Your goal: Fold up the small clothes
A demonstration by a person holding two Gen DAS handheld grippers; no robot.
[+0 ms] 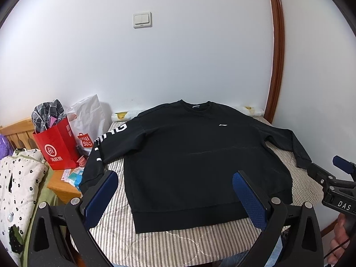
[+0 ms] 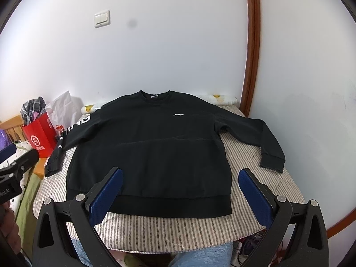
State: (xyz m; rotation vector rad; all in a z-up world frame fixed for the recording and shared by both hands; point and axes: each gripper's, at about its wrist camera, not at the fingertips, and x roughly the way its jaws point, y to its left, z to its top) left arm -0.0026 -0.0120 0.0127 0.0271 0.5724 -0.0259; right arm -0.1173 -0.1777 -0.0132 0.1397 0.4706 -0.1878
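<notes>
A black sweatshirt [image 1: 189, 153] lies flat, front up, on a striped padded surface [image 1: 178, 238], collar toward the wall and both sleeves spread out. It also shows in the right wrist view [image 2: 151, 155]. Its left sleeve carries white letters and hangs over the left edge. My left gripper [image 1: 175, 178] is open and empty, held above the hem. My right gripper [image 2: 181, 175] is open and empty, above the hem's right part. The right gripper also shows at the right edge of the left wrist view [image 1: 329, 178].
A red paper bag [image 1: 57, 146] and a white bag [image 1: 86, 122] stand on a wooden stand at the left. A flowered quilt [image 1: 17, 189] lies at the far left. A white wall and a brown door frame [image 1: 278, 55] stand behind.
</notes>
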